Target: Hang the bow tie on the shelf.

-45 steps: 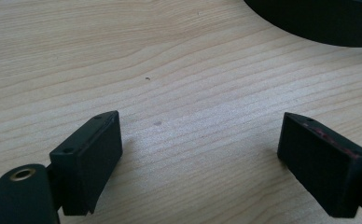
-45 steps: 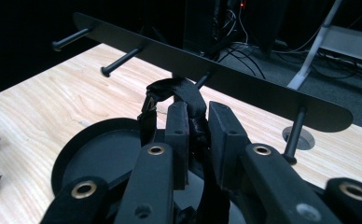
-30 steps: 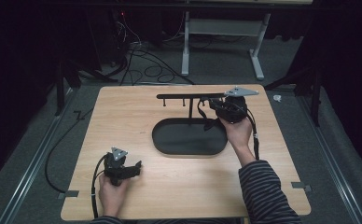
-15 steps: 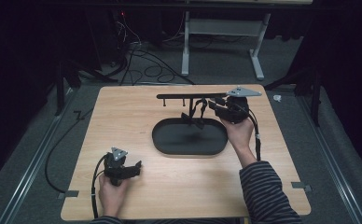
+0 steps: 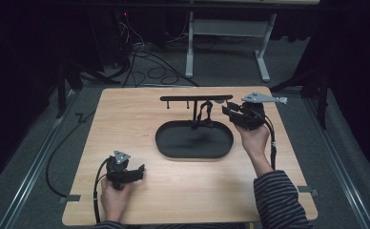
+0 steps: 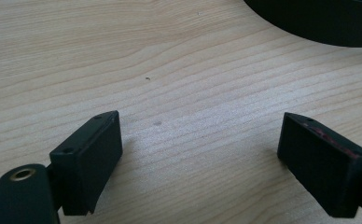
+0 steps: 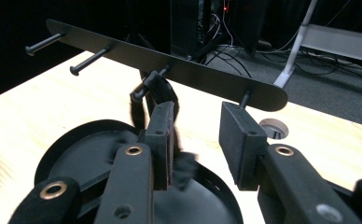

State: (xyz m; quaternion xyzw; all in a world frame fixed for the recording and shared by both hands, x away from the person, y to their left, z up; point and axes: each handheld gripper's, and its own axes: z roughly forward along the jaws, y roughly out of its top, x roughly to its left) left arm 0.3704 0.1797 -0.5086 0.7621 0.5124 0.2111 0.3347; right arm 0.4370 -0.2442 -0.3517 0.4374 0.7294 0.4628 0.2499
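A black rack (image 5: 183, 98) with several pegs stands on a black oval base (image 5: 173, 143) at mid-table. A black strap (image 5: 203, 116) hangs from one peg (image 7: 142, 91) and droops toward the base (image 7: 76, 144). My right gripper (image 5: 227, 111) is level with the rack's right end, just right of the strap. In the right gripper view it (image 7: 200, 135) is open; the strap (image 7: 158, 88) lies against the outer side of the left jaw, with nothing between the jaws. My left gripper (image 5: 140, 170) rests low over the wood near the front left, open (image 6: 200, 158) and empty.
The wooden table (image 5: 126, 124) has bare room on the left and front. A small grey disc (image 7: 273, 127) sits in the tabletop behind the rack's right end. The base's rim (image 6: 309, 23) lies ahead of the left gripper. Cables and a desk frame (image 5: 226, 43) are on the floor beyond.
My right gripper has eased back a little to the right of the rack, and the strap now hangs apart from it on the peg. The left gripper has stayed still.
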